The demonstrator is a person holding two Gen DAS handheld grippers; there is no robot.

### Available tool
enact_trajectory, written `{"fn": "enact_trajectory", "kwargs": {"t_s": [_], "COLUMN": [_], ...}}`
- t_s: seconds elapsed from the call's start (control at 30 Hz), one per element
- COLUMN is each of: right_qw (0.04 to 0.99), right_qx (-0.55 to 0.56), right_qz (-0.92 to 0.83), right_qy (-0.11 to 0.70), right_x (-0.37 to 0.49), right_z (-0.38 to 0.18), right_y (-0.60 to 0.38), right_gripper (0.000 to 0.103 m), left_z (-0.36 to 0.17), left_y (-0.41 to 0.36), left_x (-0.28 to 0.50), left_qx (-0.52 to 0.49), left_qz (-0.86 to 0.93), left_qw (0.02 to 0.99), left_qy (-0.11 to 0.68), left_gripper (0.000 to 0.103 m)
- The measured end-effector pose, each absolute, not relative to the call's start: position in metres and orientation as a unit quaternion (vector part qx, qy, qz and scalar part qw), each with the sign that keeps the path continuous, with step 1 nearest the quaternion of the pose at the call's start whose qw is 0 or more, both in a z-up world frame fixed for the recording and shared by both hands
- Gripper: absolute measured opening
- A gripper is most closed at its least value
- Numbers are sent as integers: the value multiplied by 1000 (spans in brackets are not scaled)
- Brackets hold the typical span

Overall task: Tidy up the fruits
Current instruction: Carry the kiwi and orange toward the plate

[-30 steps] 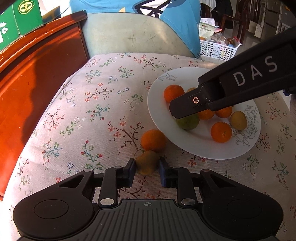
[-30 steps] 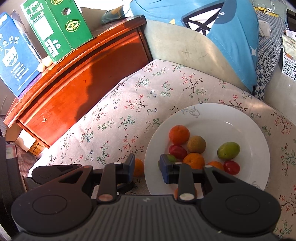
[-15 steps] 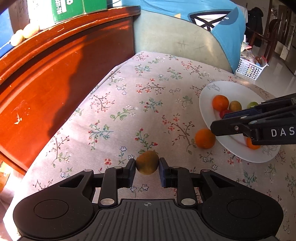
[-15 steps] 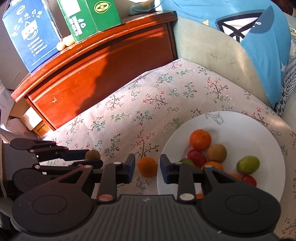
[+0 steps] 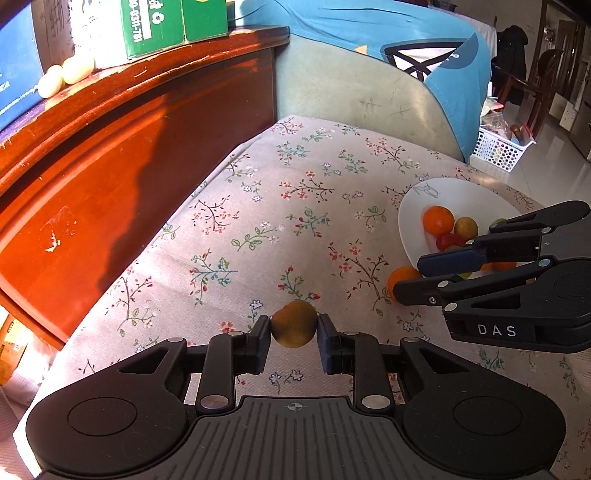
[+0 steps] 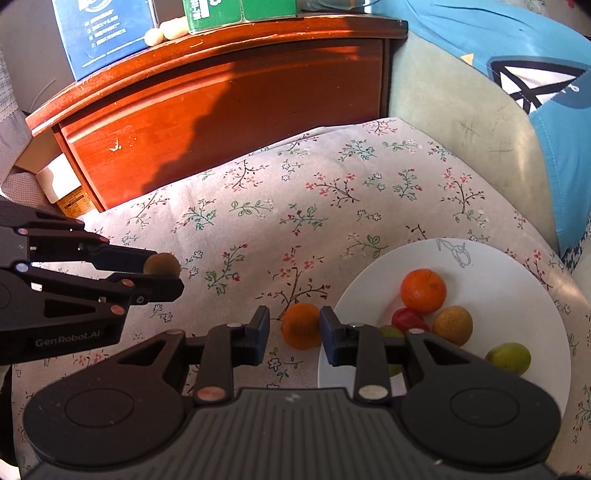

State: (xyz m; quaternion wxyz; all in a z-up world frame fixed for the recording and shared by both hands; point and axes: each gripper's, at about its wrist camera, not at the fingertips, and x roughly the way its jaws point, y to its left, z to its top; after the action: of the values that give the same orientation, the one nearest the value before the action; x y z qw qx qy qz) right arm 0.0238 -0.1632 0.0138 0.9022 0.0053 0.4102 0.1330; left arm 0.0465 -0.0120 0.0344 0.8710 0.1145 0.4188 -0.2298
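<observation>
My left gripper [image 5: 294, 334] is shut on a brown-green round fruit [image 5: 294, 323] and holds it above the floral cushion; it also shows in the right wrist view [image 6: 161, 264]. My right gripper [image 6: 294, 330] is open, its fingers on either side of a loose orange [image 6: 301, 325] that lies on the cushion just left of the white plate [image 6: 480, 266]. The plate holds an orange [image 6: 423, 290], a red fruit [image 6: 406, 318], a brown fruit [image 6: 452, 325] and a green fruit [image 6: 509, 358]. In the left wrist view the right gripper [image 5: 406, 275] hides part of the plate [image 5: 410, 210].
A red-brown wooden cabinet [image 6: 207, 110] borders the cushion on the left, with green and blue boxes [image 5: 162, 26] on top. A pale backrest with a blue cloth [image 6: 517, 66] rises behind. A white basket [image 5: 498, 147] stands on the floor at far right.
My left gripper has lifted the brown-green fruit off the cushion and drawn back to the left, away from the plate. My right gripper has moved left off the plate and lowered around the loose orange.
</observation>
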Motion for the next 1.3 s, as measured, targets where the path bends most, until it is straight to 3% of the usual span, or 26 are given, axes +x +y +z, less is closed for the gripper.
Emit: {"fn": "enact_trajectory", "kwargs": {"t_s": [0.83,0.93,1.3], "right_qw": [891,889,896], "right_qx": [-35,-33,-9], "right_qz": [154,148,134], "right_qy": [426,431,424], "right_x": [20,20,12], "right_z": [2,0,19], "right_y": [-135,-135,-144], "right_gripper": [35,30,29], "left_z": [36,35,31], "left_y": [-12,-13,-28], "left_x": [47,47,42], "left_qx": [115,117,151], "left_qz": [-220,-219,-223], "left_qw": [873,872,866], "left_qy": [419,421,420], "left_gripper": [25,25,25]}}
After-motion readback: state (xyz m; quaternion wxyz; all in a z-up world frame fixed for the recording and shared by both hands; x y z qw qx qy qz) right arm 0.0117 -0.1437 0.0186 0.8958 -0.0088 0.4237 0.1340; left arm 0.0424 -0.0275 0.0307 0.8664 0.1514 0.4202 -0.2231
